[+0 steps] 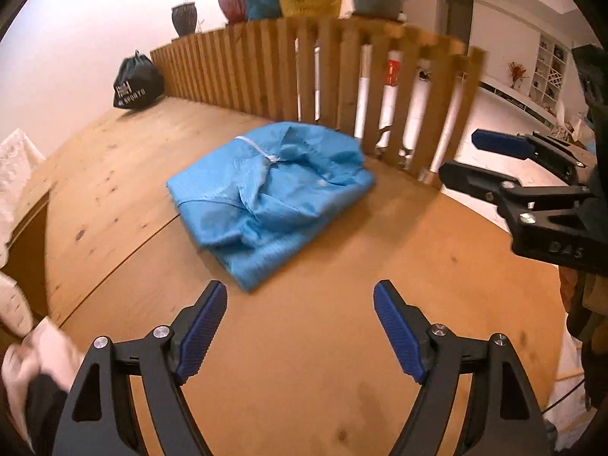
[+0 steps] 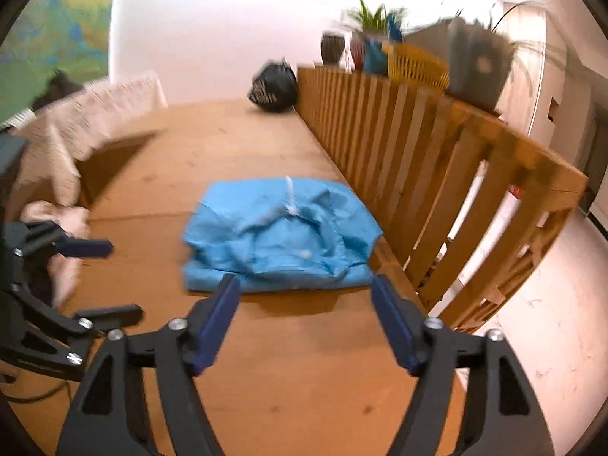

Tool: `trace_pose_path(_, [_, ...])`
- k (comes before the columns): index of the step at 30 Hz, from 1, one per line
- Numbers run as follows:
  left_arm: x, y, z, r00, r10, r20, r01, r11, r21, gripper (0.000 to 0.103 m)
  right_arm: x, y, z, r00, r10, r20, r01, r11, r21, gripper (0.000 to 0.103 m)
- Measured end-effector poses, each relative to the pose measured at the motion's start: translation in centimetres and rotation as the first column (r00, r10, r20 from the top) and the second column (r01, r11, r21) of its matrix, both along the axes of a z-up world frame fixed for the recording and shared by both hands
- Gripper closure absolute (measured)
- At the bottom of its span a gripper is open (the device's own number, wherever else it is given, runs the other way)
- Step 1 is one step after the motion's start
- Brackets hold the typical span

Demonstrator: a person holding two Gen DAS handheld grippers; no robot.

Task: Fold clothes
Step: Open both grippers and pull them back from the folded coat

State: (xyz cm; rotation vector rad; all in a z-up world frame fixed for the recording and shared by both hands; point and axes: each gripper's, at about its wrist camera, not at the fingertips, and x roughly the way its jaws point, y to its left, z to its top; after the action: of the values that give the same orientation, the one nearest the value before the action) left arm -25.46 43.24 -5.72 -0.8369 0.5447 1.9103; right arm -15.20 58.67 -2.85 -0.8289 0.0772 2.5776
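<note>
On the far left, pale cream fabric point(image 1: 15, 174) hangs over the edge of the wooden counter point(image 1: 114, 174), perhaps more laundry waiting its turn, though the pictures do not settle that. A black drawstring bag with white lettering point(image 1: 137, 83) sits in the back corner against the slatted wooden railing point(image 1: 266, 72), out of the working area. The left hand-held gripper point(image 1: 300, 326) hangs above bare wood, its two blue-padded jaws spread wide with nothing between them. Ahead of it, near the middle of the counter and just beside the railing, lies the one garment being worked: a light-blue cloth garment point(image 1: 271, 197), folded into a compact, rumpled rectangle with a white tag or cord showing near its collar. To the right, the right hand-held gripper point(image 2: 306, 323) also stands wide and empty, pointed at the garment's near edge but clear of it. Both tools are apparently off the cloth because the fold looks finished, or close to it. Atop the railing stands a row of pots and a yellow slatted basket point(image 1: 307, 0). Count: two grippers, one blue garment, one black bag.
</note>
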Motion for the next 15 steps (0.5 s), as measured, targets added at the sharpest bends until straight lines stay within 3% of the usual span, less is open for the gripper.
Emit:
trace_pose_path(8, [6.6,-6.6,1.9,0.993,0.087,-0.08,-0.08,0.993,0.086,0.022,5.6,-8.3,1.6,0.997,0.076,-0.029,-0.073,0.995,0.072,0.031])
trace_pose_path(15, [11.5,-12.0,2.5,0.988,0.135,-0.075,-0.124,0.984,0.129,0.021,11.6,-13.6,3.0,0.994,0.086,-0.071,-0.078,0.991,0.108,0.031])
